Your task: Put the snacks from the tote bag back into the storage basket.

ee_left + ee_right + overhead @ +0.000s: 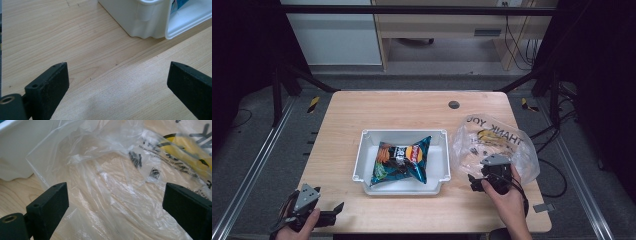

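The right gripper (477, 182) hovered, fingers apart, over the plastic bag (494, 142) at 4 o'clock; the left gripper (334, 212), fingers apart, rested at 7 o'clock.

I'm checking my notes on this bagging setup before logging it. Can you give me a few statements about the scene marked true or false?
1. The chip bag lies in the white tray. True.
2. The right gripper is shut on the plastic bag. False: its jaws stand open at the bag's edge.
3. The left gripper is open over bare table. True.
4. The plastic bag lies left of the tray. False: it lies to the right.
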Demonstrator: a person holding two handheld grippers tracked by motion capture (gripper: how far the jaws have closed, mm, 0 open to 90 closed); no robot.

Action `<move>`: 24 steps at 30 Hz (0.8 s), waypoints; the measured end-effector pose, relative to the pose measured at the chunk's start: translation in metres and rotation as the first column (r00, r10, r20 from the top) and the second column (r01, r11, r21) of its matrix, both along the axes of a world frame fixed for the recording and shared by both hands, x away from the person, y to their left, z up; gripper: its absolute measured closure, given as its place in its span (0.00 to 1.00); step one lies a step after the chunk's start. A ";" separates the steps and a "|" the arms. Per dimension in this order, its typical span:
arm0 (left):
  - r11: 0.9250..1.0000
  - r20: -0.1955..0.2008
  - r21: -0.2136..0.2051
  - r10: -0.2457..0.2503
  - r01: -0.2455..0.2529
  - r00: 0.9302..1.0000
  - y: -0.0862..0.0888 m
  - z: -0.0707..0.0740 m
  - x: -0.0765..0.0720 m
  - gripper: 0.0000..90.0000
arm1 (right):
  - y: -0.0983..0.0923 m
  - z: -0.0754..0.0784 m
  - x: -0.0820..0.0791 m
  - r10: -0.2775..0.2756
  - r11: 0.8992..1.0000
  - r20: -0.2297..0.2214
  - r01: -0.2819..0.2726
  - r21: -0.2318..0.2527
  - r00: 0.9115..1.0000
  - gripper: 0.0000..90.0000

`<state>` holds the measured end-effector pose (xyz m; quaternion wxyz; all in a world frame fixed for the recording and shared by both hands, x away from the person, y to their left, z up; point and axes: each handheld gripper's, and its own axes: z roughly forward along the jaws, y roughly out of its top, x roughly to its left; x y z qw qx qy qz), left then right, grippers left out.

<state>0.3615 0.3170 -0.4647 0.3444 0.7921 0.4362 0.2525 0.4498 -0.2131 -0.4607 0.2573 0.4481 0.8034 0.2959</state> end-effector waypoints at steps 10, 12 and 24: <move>1.000 0.000 -0.001 0.000 0.000 1.000 0.000 0.000 0.000 0.04 | 0.003 -0.008 -0.003 0.020 1.000 -0.006 -0.020 -0.006 1.000 0.08; 1.000 0.002 0.002 -0.001 0.001 1.000 0.000 0.000 0.000 0.04 | 0.004 -0.010 -0.003 0.020 1.000 -0.011 -0.020 -0.005 1.000 0.08; 1.000 0.006 -0.003 -0.001 0.001 1.000 0.001 0.002 0.000 0.04 | 0.003 -0.019 -0.004 0.021 1.000 -0.059 -0.020 0.016 0.998 0.08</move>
